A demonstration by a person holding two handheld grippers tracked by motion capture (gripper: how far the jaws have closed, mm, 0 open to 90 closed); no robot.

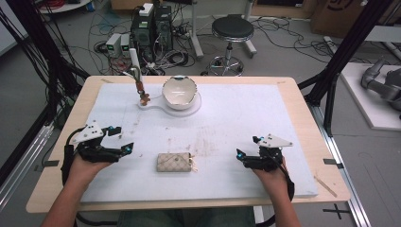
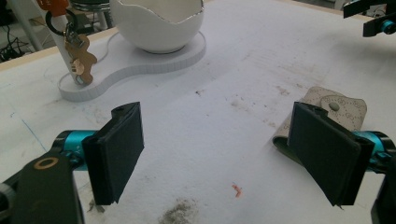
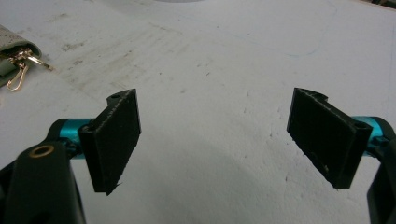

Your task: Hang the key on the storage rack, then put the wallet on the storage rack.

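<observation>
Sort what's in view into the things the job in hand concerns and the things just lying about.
In the job:
- key pouch, between the two grippers, metal clips at one end
- left gripper, jaws open, beside the pouch
- right gripper, jaws open, on the pouch's other side

Lying about:
- white bowl on its stand
- keys hanging from the stand's hook
- stool behind the table

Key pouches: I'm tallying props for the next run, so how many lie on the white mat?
1. The beige key pouch lies near the mat's front edge, between the left gripper and the right gripper, both open.
</observation>
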